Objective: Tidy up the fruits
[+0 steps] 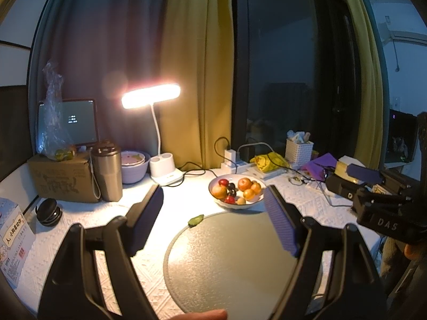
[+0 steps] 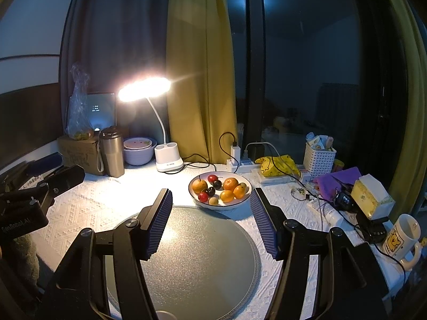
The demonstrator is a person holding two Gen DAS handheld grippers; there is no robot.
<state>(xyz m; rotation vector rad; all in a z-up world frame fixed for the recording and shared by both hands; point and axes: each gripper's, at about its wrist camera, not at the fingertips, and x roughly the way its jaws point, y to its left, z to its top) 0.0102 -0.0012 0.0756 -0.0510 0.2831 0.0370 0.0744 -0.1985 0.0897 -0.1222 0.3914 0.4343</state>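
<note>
A white bowl (image 2: 197, 198) holds several small fruits: oranges (image 2: 230, 183), a yellow pear (image 2: 199, 186), dark and red cherries (image 2: 210, 191). It stands just beyond a round grey glass mat (image 2: 202, 256). The bowl also shows in the left wrist view (image 1: 234, 206), with the mat (image 1: 226, 261) in front of it. A small green leaf (image 1: 196, 220) lies at the mat's far edge. My left gripper (image 1: 213, 194) is open and empty above the mat. My right gripper (image 2: 210, 198) is open and empty, fingers either side of the bowl's near rim, short of it.
A lit desk lamp (image 2: 165, 144), steel tumbler (image 2: 112, 152), stacked bowls (image 2: 138, 149) and cardboard box (image 2: 80, 152) stand at the back left. A power strip (image 2: 240, 164), white basket (image 2: 319, 157), tissue box (image 2: 371, 197) and mug (image 2: 403, 237) crowd the right.
</note>
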